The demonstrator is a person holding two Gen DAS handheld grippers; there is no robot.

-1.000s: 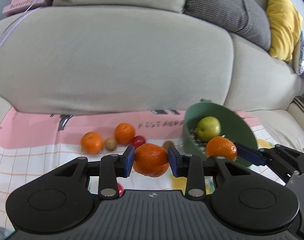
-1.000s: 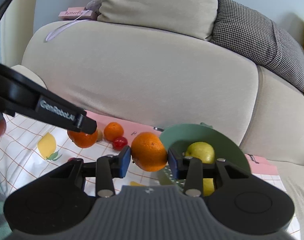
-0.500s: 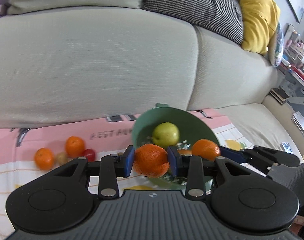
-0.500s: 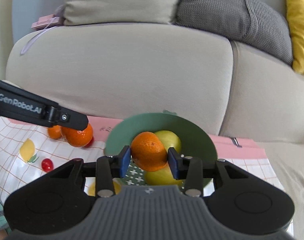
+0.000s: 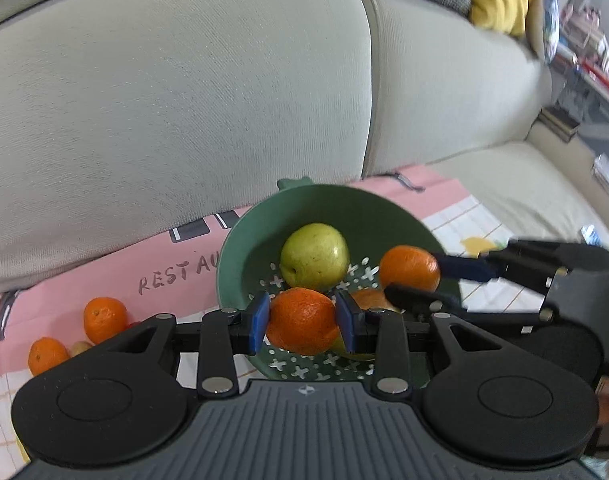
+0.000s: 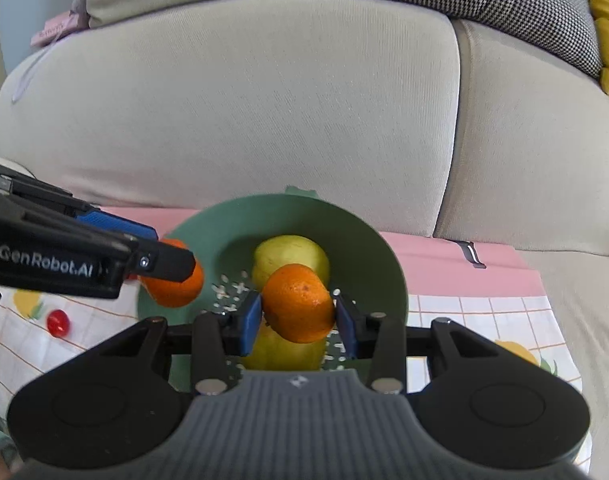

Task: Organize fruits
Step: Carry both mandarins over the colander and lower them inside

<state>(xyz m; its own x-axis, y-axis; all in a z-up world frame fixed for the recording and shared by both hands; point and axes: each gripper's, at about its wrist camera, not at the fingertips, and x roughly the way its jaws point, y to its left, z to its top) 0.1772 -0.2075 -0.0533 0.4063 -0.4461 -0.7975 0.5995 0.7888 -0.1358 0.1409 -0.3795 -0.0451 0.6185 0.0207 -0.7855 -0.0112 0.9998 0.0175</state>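
A: Over the green colander [image 5: 240,248], what were the two grippers doing?

B: Both hung above its bowl, each carrying fruit. The left gripper [image 5: 303,322] had its blue pads pinched on an orange [image 5: 302,320], one pad on either side. The right gripper [image 6: 300,314] was clamped on a second orange [image 6: 298,306] the same way.

A: Could each be seen from the other's camera?

B: Yes. In the left wrist view the right gripper reached in from the right edge with its orange above the colander's far right side. In the right wrist view the left gripper came in from the left, its orange over the left rim.

A: What lay inside the colander?

B: A green apple [image 5: 314,256] sat toward the back wall, above the perforated bottom. A yellowish fruit [image 6: 282,350] lay below the right gripper's orange, mostly hidden, so I could not tell what it was.

A: And the rest of the fruit?

B: Two loose oranges [image 5: 104,318] rested on the pink-edged cloth [image 5: 116,272] left of the colander, well apart from it, with a small brownish fruit [image 5: 80,347] beside them. A small red fruit [image 6: 58,322] lay on the checked part of the cloth. The beige sofa [image 5: 184,100] rose just behind.
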